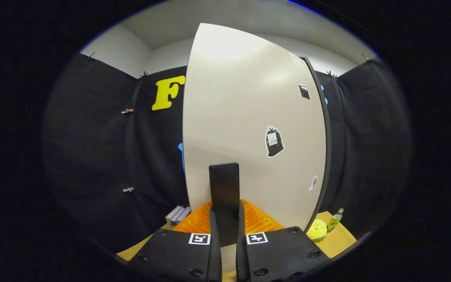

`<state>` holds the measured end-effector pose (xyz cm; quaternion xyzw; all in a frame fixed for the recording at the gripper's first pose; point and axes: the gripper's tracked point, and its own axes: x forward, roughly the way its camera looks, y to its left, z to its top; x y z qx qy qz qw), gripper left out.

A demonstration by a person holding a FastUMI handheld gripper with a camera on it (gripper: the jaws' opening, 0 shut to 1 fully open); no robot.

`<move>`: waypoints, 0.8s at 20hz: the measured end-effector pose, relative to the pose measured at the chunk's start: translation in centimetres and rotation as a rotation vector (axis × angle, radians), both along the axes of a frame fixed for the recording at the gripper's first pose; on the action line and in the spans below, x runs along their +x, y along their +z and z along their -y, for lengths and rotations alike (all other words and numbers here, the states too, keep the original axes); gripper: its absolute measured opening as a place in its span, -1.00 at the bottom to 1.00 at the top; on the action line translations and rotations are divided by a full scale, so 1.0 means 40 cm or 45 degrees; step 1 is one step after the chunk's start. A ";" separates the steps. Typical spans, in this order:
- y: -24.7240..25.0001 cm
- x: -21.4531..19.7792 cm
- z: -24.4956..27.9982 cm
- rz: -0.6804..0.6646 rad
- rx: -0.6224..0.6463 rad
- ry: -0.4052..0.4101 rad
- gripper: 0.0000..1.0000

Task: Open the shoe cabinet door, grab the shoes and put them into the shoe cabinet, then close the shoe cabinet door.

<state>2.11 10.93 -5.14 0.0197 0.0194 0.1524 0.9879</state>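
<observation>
The shoe cabinet door (249,117) is a tall white panel with a few small stickers, and it stands close in front of me. Its black upright handle (224,184) rises from between my fingers. My gripper (225,213) is shut on that handle, with the ribbed pads (262,221) pressed against its two sides. A dark strip (325,156) runs down the door's right edge; I cannot tell whether it is a gap or the cabinet's frame.
A wooden surface (341,239) lies low to the right of the door, with a yellow round object (316,229) and a small green bottle (334,221) on it. Left of the fingers lies a small stack of flat boxes (177,214). Black cloth walls close in on both sides.
</observation>
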 end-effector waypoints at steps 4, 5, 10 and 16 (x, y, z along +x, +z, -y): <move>0.008 -0.060 0.095 0.001 0.004 0.011 -0.64; 0.010 -0.071 0.121 0.001 0.005 0.009 -0.64; 0.021 -0.118 0.242 0.029 0.017 0.014 -0.65; 0.023 -0.137 0.332 0.029 -0.005 -0.047 -0.66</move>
